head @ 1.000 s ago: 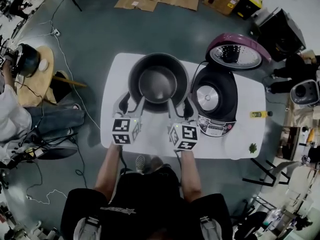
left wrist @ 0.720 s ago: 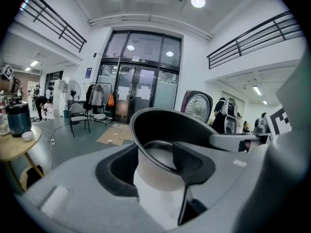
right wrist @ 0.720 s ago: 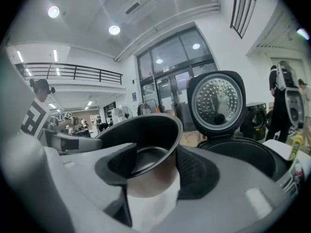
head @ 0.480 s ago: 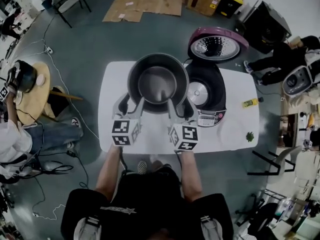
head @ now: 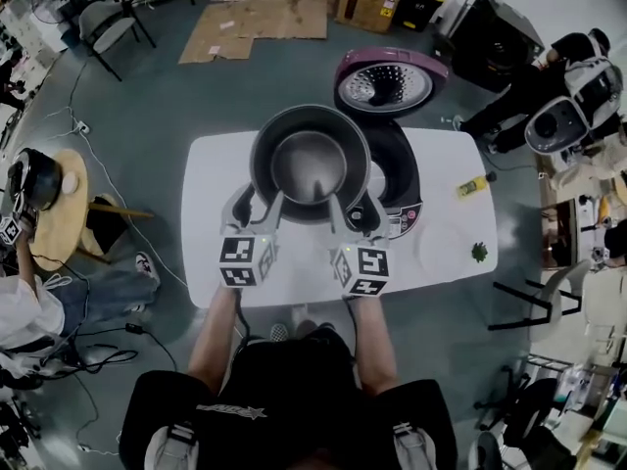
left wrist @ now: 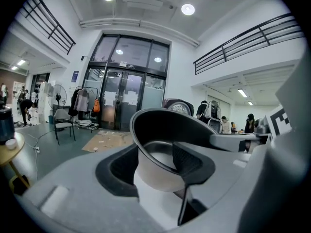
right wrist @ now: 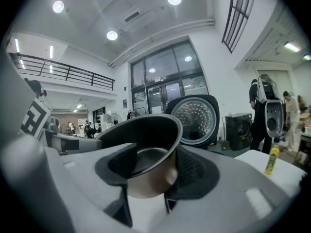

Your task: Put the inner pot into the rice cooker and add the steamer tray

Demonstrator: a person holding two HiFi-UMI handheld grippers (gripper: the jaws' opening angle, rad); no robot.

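Over the white tabletop [head: 211, 213], just left of the open-lidded rice cooker [head: 400, 179] and overlapping its edge from above, the metal inner pot [head: 310, 162] hangs between the left gripper [head: 257, 204] and right gripper [head: 351, 209], each clamped on its near rim with one jaw inside and one outside.

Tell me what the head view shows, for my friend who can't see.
The left gripper and right gripper grip a dark pot by its near rim over a white table. An open cooker sits just right of it, partly hidden by the pot, lid up.
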